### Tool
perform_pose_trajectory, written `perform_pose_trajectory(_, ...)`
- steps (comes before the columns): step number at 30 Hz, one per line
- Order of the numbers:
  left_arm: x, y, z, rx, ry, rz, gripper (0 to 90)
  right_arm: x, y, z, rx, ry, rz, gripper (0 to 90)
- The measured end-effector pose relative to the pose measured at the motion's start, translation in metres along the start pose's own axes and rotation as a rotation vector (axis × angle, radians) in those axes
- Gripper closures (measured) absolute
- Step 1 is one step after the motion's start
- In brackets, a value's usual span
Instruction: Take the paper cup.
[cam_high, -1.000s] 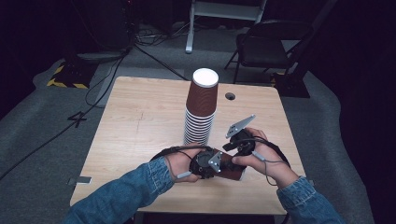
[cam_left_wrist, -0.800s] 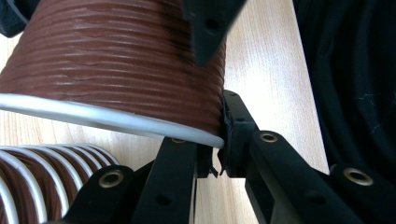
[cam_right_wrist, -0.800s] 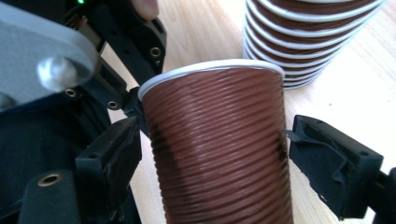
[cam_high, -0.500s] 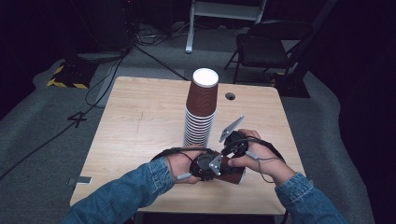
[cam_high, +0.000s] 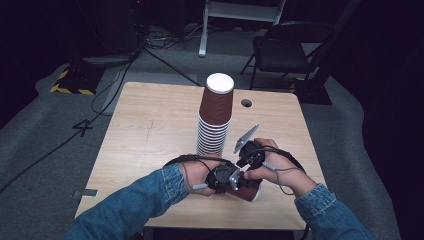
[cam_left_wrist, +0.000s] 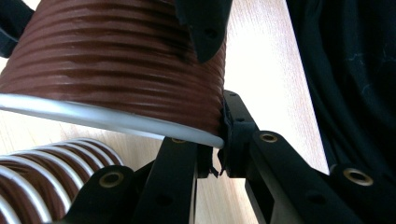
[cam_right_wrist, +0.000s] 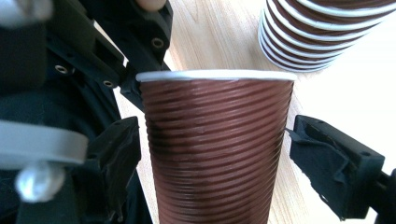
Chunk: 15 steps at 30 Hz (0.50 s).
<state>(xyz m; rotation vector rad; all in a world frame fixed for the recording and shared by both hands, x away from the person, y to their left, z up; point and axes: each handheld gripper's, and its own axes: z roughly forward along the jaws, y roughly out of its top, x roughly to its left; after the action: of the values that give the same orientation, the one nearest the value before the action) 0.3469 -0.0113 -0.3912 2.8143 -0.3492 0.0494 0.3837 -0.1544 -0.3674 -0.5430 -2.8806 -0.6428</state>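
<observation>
- Tabletop (cam_high: 150, 115) of pale wood carried everything, and the work in hand was handling ribbed brown paper cups.
- Cup stack (cam_high: 215, 125), a tall tower of upturned cups with white rims, stood near the middle and serves as the landmark below.
- Loose cup (cam_right_wrist: 215, 149) lay on its side in front of the cup stack, on the person's side of it and a little to the right. It was close to the stack but not touching it.
- Left hand-held gripper (cam_left_wrist: 219, 154), in front of the cup stack, was clenched on the loose cup's white rim (cam_left_wrist: 116, 122). Its two jaws pinched the cup's lip between them.
- Right hand-held gripper (cam_right_wrist: 215, 154), in front and to the right of the cup stack, straddled the loose cup's ribbed wall with one jaw on each side. I could not tell whether its pads pressed the wall or stood just off it.
- Step, as I judged it: a two-handed handover or re-grip of one cup, with the left holding the lip while the right took the body.
- Next move probably called for the right jaws to close gently, since the thin wall would dent under a hard squeeze. Once that hold was sure, the left would need to let go of the rim.
- After that, the cup would have to be turned mouth-down and lined up over the top of the cup stack without knocking the tower.
</observation>
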Motion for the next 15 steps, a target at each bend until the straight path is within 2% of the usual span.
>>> perform_pose_trajectory(4, 0.002, 0.003, -0.002, 0.025, 0.0, 0.033, 84.1, 0.0, -0.002, 0.003, -0.007, 0.005, 0.001, 16.9)
perform_pose_trajectory(11, 0.001, 0.004, -0.004, 0.041, -0.002, 0.044, 84.0, -0.001, -0.002, 0.01, -0.012, 0.01, -0.003, 15.2)
perform_pose_trajectory(15, 0.0, 0.002, -0.004, 0.033, 0.001, 0.04, 84.0, -0.001, 0.0, 0.012, -0.018, 0.014, -0.008, 13.8)
